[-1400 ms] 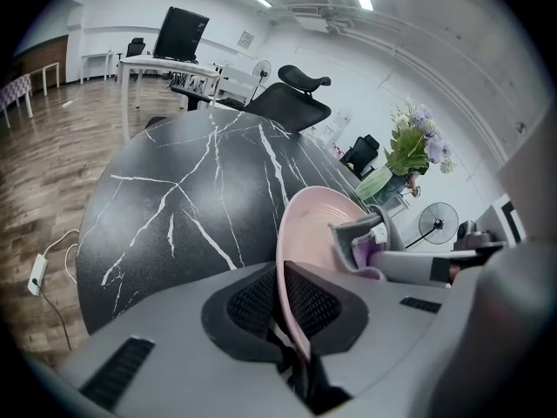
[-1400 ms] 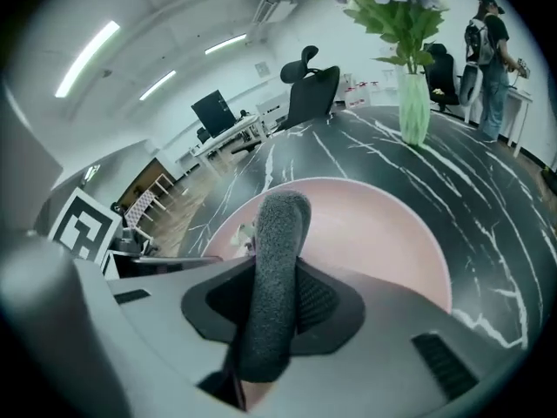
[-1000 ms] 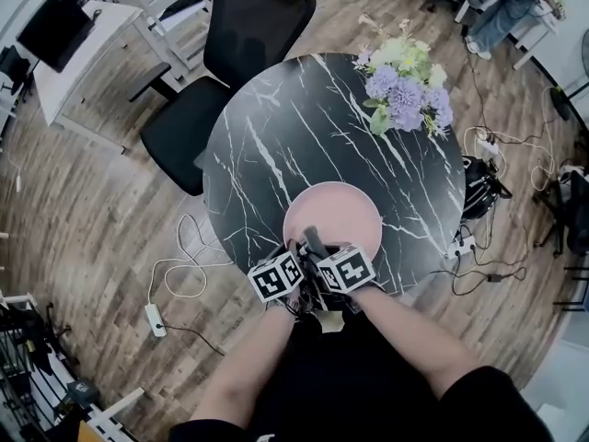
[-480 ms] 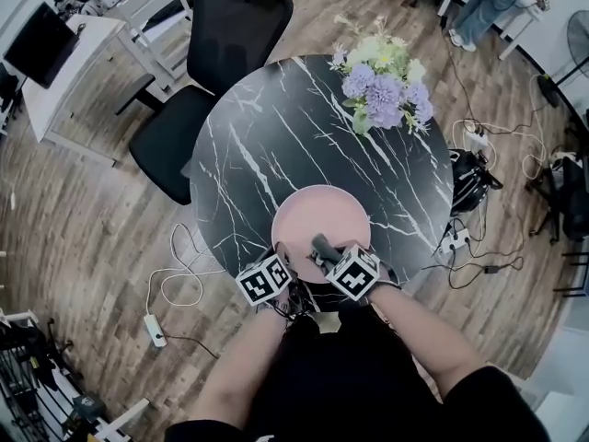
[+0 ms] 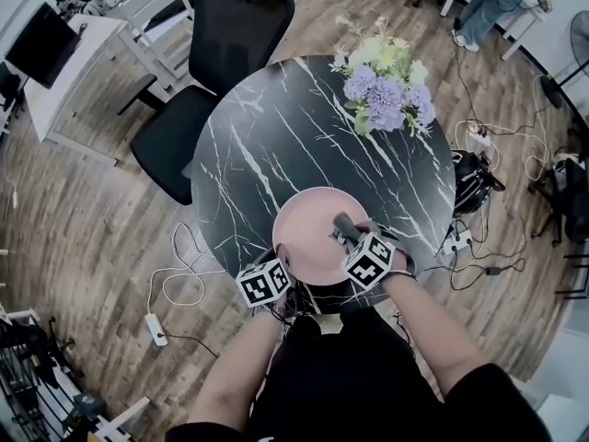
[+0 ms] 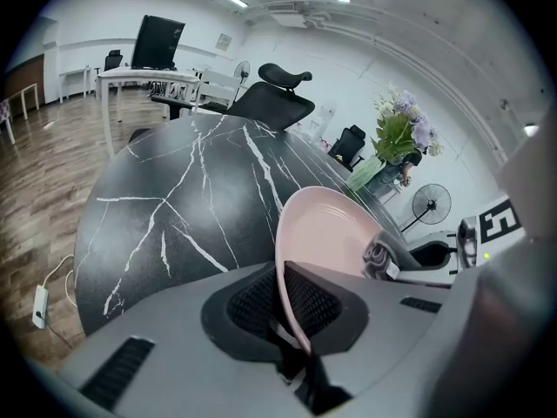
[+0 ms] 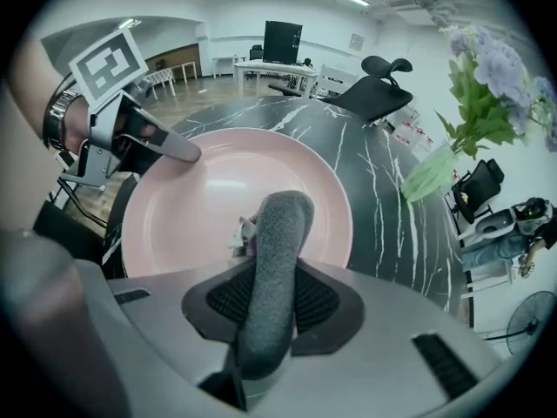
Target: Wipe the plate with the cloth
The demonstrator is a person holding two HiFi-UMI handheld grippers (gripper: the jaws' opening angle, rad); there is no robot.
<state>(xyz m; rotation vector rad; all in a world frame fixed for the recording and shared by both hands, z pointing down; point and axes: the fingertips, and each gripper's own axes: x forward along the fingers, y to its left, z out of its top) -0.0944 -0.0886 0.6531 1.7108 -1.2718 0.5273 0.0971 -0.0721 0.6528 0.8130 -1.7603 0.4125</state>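
The left tongs [image 6: 291, 325] are pinched narrow on the near rim of the plate [image 6: 331, 233], probably to steady it on the surface [image 6: 174, 190] against the rubbing. The right tongs [image 7: 265, 316] clamp the rolled grey cloth [image 7: 277, 242], whose end reaches the plate just ahead of them. No writing can be read; the cloth's small tag [image 7: 244, 233] is blurred.

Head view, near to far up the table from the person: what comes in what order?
left gripper → plate → bare table → flowers. Right gripper and cloth overlap the plate, so left out.
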